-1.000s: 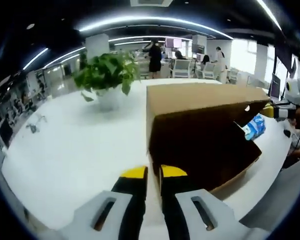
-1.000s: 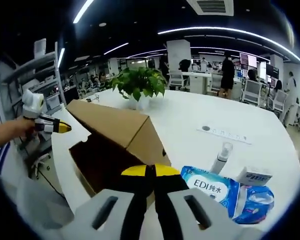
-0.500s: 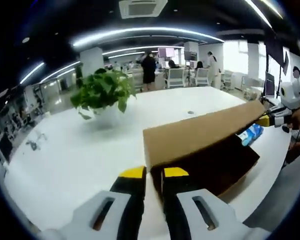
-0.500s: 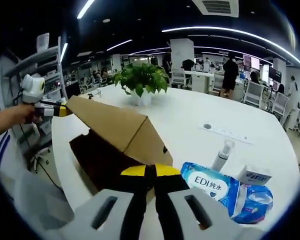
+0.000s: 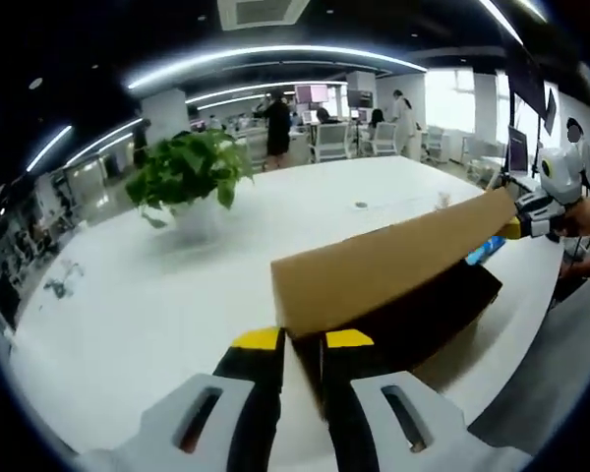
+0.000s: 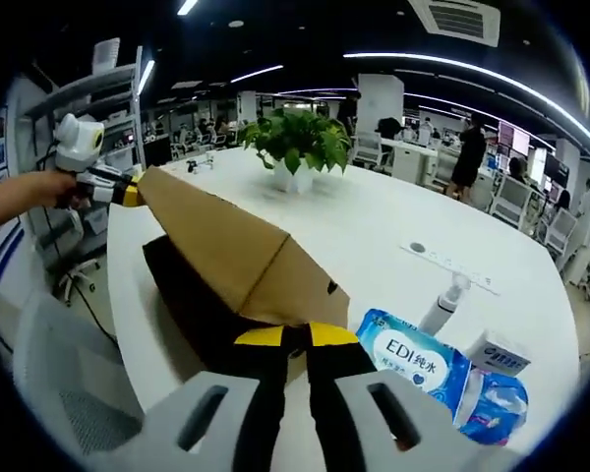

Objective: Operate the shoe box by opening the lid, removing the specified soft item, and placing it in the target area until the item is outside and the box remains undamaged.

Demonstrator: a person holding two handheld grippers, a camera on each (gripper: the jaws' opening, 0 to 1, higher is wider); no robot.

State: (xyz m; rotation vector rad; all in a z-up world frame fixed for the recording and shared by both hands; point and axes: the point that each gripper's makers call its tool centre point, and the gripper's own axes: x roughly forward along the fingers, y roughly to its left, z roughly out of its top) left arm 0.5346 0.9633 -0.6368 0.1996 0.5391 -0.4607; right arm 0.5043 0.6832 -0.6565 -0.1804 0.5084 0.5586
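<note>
The main risk, as I judge it, is tearing or creasing the cardboard lid (image 5: 393,261): both tools are pinching it at opposite ends, so uneven lifting could twist the flap or rip its hinge, and a jerk could be dragging the shoe box (image 6: 192,300) off the table (image 5: 128,324).

The left tool (image 5: 302,340) is sitting clenched on the lid's near corner, jaws nearly together with the cardboard edge between them. The right tool (image 6: 295,336) is likewise gripping the other corner, jaws closed down on it.

The box interior just ahead of each tool is lying in shadow, so I cannot tell where the soft item is sitting. A blue wipes pack (image 6: 418,359) is resting just right of the right tool.
</note>
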